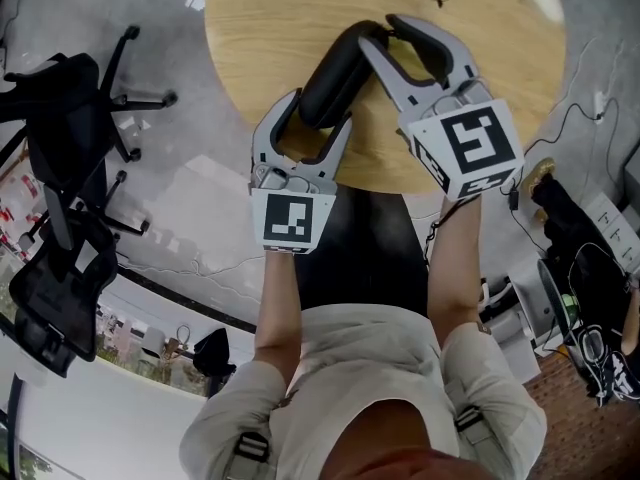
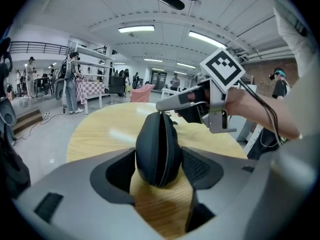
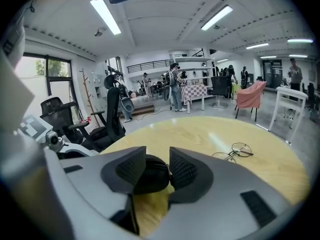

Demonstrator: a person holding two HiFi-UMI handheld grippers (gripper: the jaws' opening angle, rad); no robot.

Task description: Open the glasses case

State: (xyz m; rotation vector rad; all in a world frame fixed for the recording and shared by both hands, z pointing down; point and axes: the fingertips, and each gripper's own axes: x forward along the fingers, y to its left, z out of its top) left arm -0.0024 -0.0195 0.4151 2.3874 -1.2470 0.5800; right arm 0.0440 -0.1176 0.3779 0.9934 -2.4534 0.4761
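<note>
My left gripper [image 1: 318, 115] is clamped on the glasses case [image 1: 335, 73] at the table's [image 1: 260, 28] near edge; right gripper [image 1: 378, 28] jaws apart around its far end.

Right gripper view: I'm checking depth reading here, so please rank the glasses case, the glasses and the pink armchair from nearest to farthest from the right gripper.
1. glasses case, between the jaws of the right gripper.
2. glasses, lying on the table, ahead and to the right.
3. pink armchair, on the floor beyond the table, far right.
</note>
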